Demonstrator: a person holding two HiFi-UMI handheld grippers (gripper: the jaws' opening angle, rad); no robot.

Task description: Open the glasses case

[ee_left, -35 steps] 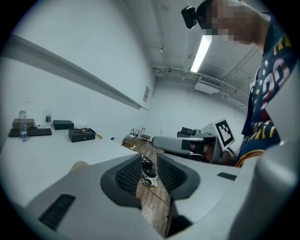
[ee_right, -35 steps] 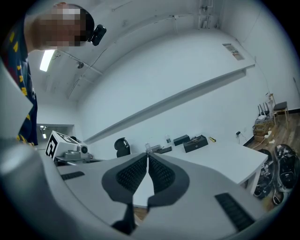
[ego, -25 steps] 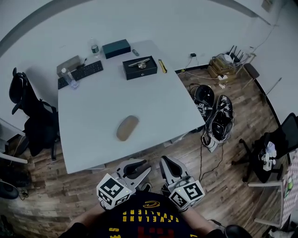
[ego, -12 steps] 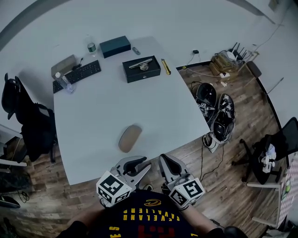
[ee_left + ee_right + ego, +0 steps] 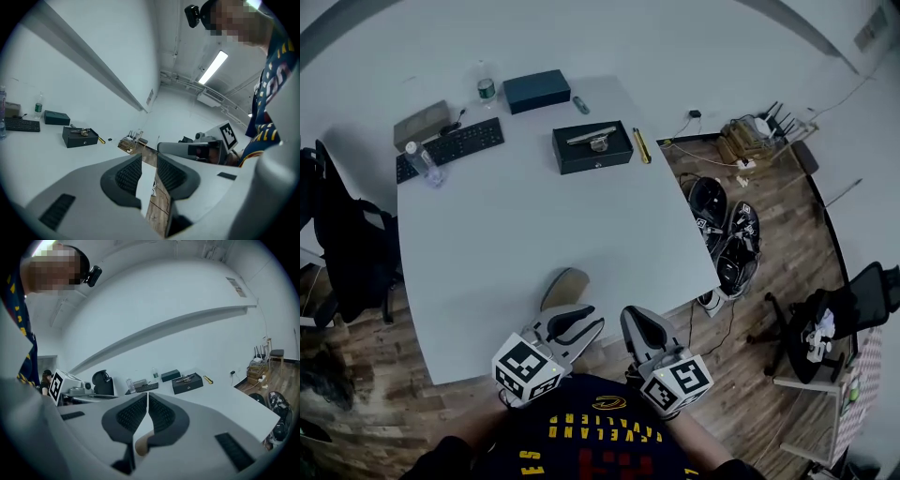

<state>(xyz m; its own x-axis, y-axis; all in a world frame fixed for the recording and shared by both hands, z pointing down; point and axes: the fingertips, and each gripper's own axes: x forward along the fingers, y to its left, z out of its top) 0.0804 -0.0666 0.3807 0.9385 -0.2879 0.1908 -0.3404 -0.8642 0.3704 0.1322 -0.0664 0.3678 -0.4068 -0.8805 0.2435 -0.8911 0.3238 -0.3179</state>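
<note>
A tan oval glasses case (image 5: 563, 284) lies shut near the front edge of the white table (image 5: 487, 234). Its near end is hidden behind my left gripper (image 5: 579, 319), which hovers at the table edge just short of the case, jaws open and empty. In the left gripper view the left gripper (image 5: 148, 161) shows only table edge and floor in its gap. Beside it to the right, my right gripper (image 5: 631, 321) is shut and holds nothing. In the right gripper view the case (image 5: 140, 444) peeks out below the closed right gripper (image 5: 147, 399).
At the table's far side sit a black box (image 5: 592, 147) with metal items, a yellow cutter (image 5: 642, 145), a teal box (image 5: 536, 91), a keyboard (image 5: 450, 143) and two bottles (image 5: 419, 161). A black chair (image 5: 342, 234) stands left. Helmets and cables (image 5: 722, 225) lie on the floor right.
Both grippers and the head camera have come forward to the table. The case, earlier well ahead of the grippers, now lies right at the left gripper's tips. Jaws unchanged.
</note>
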